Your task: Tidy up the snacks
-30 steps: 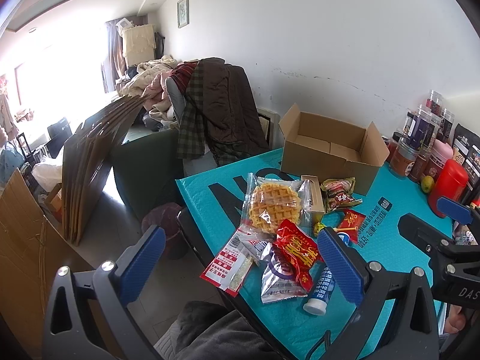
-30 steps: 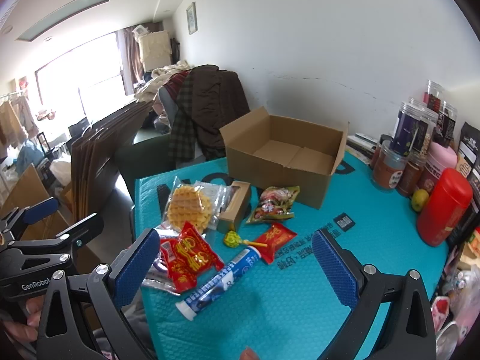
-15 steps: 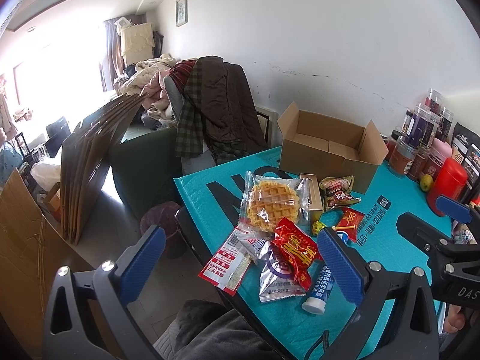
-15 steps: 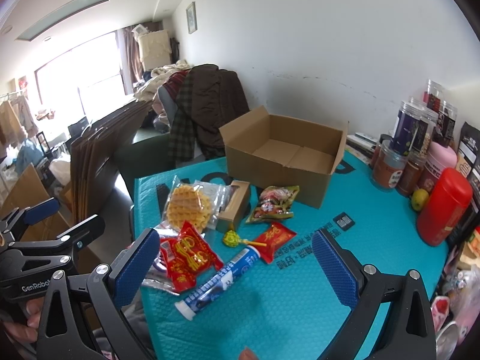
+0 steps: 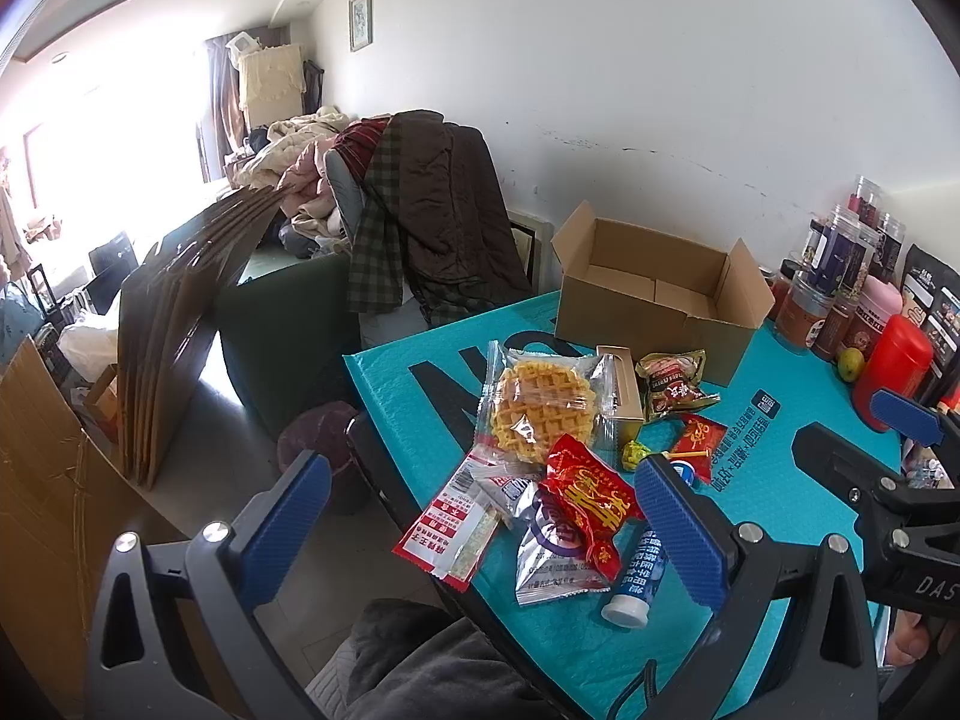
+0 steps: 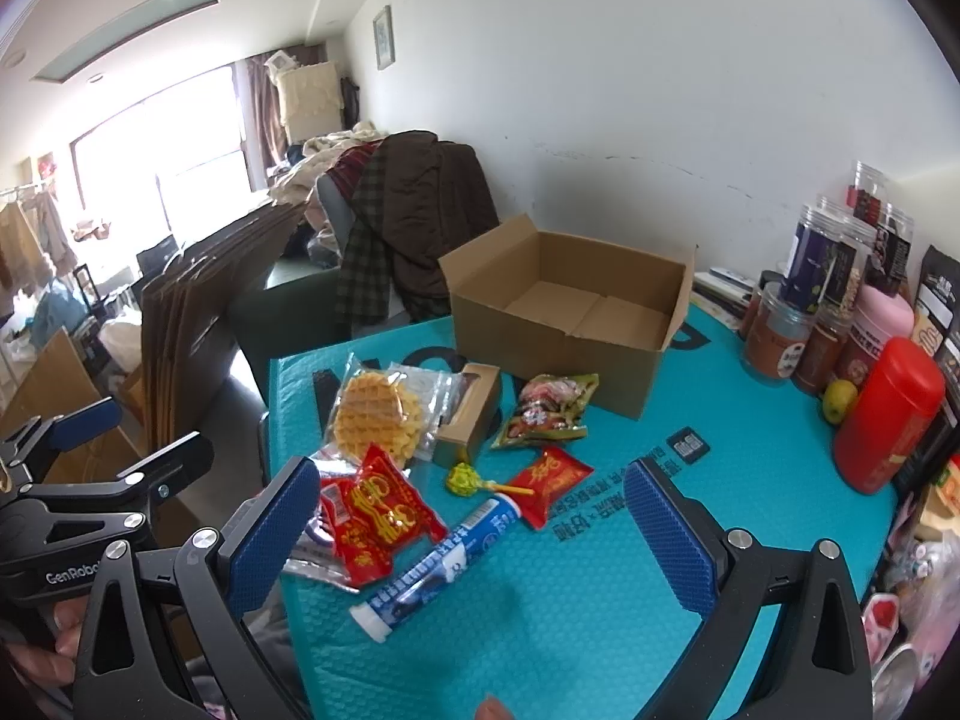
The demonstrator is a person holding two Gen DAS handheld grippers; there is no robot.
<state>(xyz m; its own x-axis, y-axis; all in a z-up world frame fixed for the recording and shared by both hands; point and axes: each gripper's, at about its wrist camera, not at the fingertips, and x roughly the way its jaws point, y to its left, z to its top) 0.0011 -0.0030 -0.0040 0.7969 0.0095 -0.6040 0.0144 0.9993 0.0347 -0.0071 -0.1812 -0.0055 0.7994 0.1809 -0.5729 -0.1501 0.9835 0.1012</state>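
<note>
Snacks (image 6: pixel 384 510) heaped near-left on teal tabletop (image 6: pixel 600 600), cardboard box (image 6: pixel 564 312) empty behind; both grippers' jaws spread, holding nothing (barely moved this past second): sorting unstarted.

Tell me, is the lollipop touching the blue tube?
Apart. The right wrist view shows teal mat between the lollipop and the tube.

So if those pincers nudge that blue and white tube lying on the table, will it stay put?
Probably not. The tube is round and lies on its side, so it would likely roll across the teal table cover. It looks stiff, so it should hold shape when squeezed. Its glossy surface may be a little slippery.
</note>
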